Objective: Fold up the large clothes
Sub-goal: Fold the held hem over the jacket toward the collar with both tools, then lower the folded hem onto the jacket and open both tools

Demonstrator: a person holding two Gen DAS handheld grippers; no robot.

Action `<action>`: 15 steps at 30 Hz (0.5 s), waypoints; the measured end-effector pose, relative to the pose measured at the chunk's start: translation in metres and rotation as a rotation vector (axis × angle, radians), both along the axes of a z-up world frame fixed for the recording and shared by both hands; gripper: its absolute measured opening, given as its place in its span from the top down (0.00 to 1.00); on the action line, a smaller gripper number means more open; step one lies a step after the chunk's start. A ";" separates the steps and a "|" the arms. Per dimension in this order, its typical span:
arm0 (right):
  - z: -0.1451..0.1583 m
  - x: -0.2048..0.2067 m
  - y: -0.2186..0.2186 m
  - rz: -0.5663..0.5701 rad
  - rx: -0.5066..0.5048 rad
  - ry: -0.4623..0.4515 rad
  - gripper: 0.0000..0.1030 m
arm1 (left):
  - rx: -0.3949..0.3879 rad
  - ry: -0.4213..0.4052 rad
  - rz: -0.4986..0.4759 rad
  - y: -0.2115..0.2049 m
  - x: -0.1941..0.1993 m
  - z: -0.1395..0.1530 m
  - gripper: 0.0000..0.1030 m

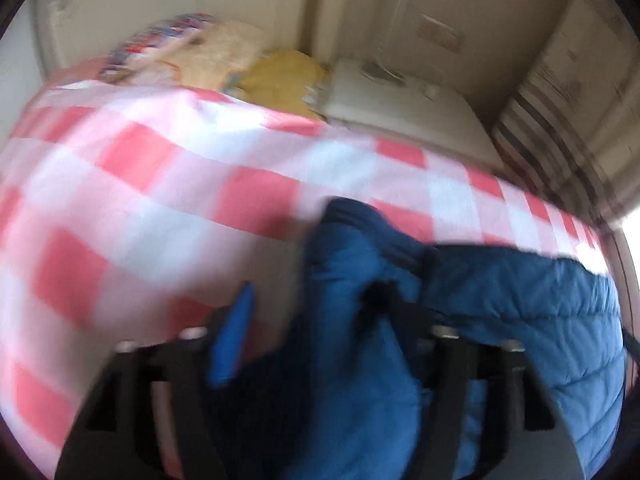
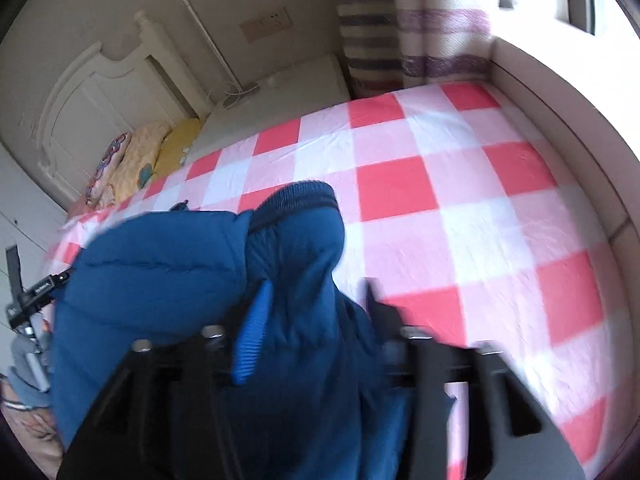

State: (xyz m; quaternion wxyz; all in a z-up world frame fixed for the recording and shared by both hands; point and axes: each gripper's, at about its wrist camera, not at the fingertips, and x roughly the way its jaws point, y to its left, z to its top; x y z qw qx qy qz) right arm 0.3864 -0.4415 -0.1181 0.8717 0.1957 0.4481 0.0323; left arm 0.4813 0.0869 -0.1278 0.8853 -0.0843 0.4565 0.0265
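Left wrist, left gripper [image 1: 316,312]: jaws spread, blue jacket [image 1: 500,300] bunched between them, pinch not discernible through blur.
Jacket: at 5 o'clock on checked bedsheet [image 1: 160,184].
Right wrist, right gripper [image 2: 316,300]: spread, jacket [image 2: 168,264] between fingers; grip unclear.
Pillows [image 2: 136,160]: 10 o'clock.

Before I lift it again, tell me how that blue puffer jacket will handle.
The blue puffer jacket will probably be floppy: it bunches and sags between the right gripper fingers. Its quilted padding suggests it is light but bulky. The smooth shell may slip on the checked sheet.
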 end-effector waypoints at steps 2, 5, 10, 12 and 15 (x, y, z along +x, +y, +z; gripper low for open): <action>0.035 -0.011 0.000 -0.007 -0.001 -0.109 0.11 | 0.050 -0.090 0.047 0.008 -0.014 0.029 0.28; 0.076 -0.013 0.020 0.009 0.001 -0.228 0.09 | 0.062 -0.243 0.067 0.000 -0.037 0.074 0.07; 0.099 0.009 0.102 0.042 -0.134 -0.268 0.08 | 0.079 -0.379 -0.009 -0.068 -0.052 0.120 0.02; 0.091 0.019 0.129 0.048 -0.179 -0.243 0.08 | 0.152 -0.363 -0.079 -0.104 -0.046 0.118 0.02; 0.065 0.037 0.163 0.078 -0.241 -0.165 0.08 | 0.285 -0.298 -0.178 -0.151 -0.035 0.099 0.02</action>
